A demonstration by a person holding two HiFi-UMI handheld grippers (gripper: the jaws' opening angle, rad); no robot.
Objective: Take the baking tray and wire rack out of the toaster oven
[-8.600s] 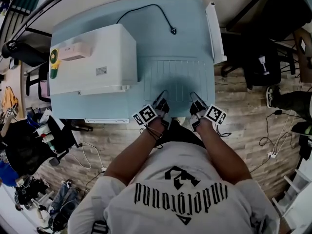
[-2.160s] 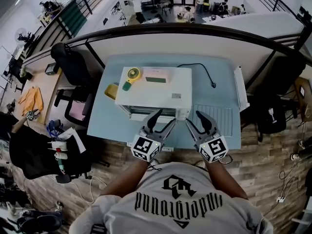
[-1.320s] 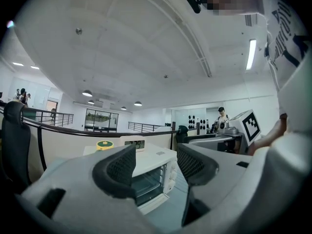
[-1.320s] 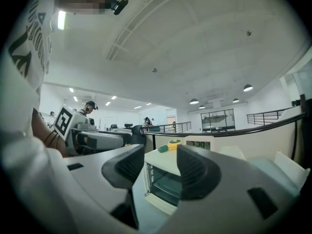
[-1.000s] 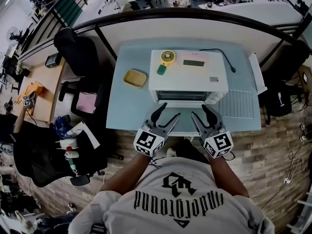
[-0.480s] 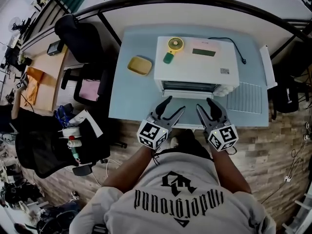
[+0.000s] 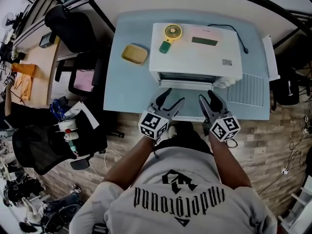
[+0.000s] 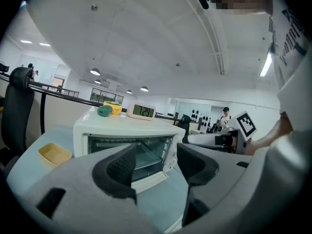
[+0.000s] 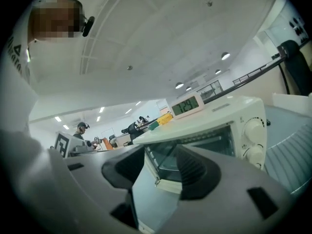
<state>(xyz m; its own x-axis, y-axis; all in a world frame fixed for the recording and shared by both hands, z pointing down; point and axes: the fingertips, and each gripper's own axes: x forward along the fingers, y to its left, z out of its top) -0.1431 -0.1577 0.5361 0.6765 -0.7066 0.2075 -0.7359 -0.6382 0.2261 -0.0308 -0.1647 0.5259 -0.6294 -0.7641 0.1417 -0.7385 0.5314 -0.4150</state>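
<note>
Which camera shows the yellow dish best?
The head view: the yellow dish lies whole and unblocked on the table, left of the oven. The left gripper view catches it only low at its left side, seen almost edge-on. The right gripper view does not show it.

Light: bright, even, from ceiling lamps [image 8: 95, 72].
Shadows: soft, faint.
Edges: strong fisheye bending, black corners in gripper views.
Focus: left tongs [image 8: 155, 164] and right tongs [image 9: 161, 172] blurred close up.
</note>
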